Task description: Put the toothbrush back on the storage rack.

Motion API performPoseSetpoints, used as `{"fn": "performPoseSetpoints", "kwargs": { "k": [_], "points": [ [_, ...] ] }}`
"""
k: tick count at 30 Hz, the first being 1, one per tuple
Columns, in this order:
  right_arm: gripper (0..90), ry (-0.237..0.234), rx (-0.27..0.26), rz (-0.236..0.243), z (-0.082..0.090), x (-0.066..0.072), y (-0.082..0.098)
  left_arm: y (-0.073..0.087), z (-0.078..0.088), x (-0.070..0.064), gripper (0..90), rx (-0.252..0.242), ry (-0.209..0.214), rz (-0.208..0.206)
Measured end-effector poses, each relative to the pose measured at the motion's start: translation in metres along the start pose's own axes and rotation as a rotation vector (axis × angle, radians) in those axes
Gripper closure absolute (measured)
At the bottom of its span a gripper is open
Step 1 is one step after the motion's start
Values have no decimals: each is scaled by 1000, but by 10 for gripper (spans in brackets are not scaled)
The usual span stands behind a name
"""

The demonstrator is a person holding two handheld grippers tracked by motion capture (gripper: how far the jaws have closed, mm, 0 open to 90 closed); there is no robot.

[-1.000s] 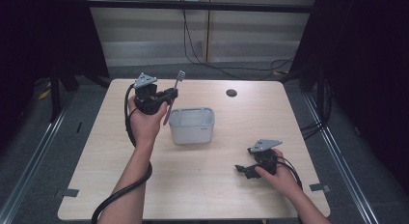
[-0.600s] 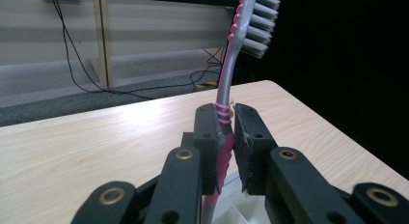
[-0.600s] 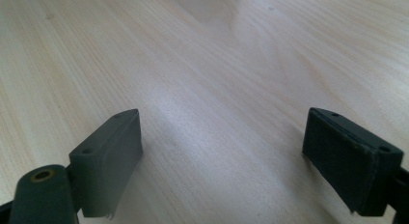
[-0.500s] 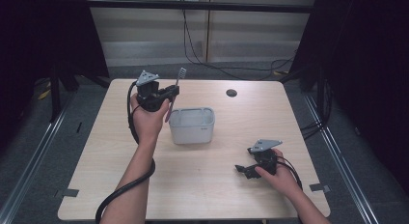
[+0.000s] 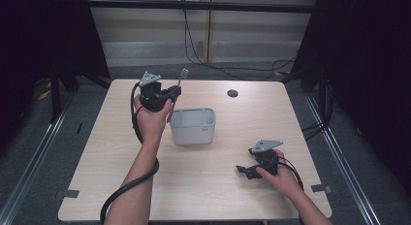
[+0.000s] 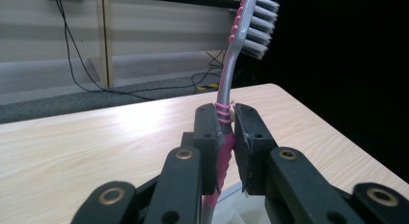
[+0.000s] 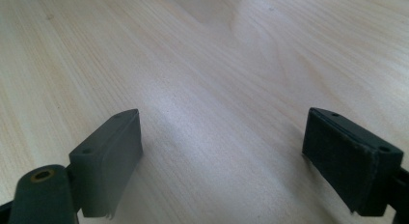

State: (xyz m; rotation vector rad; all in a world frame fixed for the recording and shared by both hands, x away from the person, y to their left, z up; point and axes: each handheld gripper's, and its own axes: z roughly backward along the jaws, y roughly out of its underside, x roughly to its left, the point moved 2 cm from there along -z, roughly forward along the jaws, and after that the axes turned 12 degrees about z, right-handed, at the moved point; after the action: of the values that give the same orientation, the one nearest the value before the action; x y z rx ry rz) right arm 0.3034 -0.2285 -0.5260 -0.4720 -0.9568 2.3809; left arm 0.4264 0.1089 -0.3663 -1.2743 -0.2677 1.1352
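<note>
On the table (image 5: 203, 186), a pale wood-grain laminate top with rounded corners, there are 2 grippers, 1 toothbrush, 1 bin and 1 small dark disc. The left gripper (image 5: 172, 92), black and angular with a grey 3-cornered plate on top and a thick black cable trailing down past the forearm, is held above the far left part of the table, just beside the bin's far left corner. Its 2 jaws are clamped on the toothbrush (image 6: 226, 93), which stands nearly upright between the flat black pads in the left gripper view; the handle is silvery grey plastic with a pink rubbery grip and thin pink ribs around the neck, and the head at the top carries 1 block of short white bristles facing right. In the high view the brush head (image 5: 183, 74) rises above the gripper, over the table's far edge. The bin (image 5: 193, 126) is a small rectangular tub of pale grey plastic with rounded corners and a thin rim, open at the top, standing near the middle of the table. The round disc (image 5: 232, 93) lies flat near the far edge, well apart from the bin. The right gripper (image 5: 248, 169) rests low on the near right part of the table, its 2 matte black jaws spread wide apart over bare wood with nothing between them.
</note>
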Motion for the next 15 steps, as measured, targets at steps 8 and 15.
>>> {"fn": "performPoseSetpoints", "kwargs": {
  "k": [8,15],
  "points": [
    [132,0,0,-1,0,0,0,-7,3,-3,806,7,-9,13],
    [132,0,-1,-2,0,0,0,-13,3,-11,806,-6,8,5]
  ]
}}
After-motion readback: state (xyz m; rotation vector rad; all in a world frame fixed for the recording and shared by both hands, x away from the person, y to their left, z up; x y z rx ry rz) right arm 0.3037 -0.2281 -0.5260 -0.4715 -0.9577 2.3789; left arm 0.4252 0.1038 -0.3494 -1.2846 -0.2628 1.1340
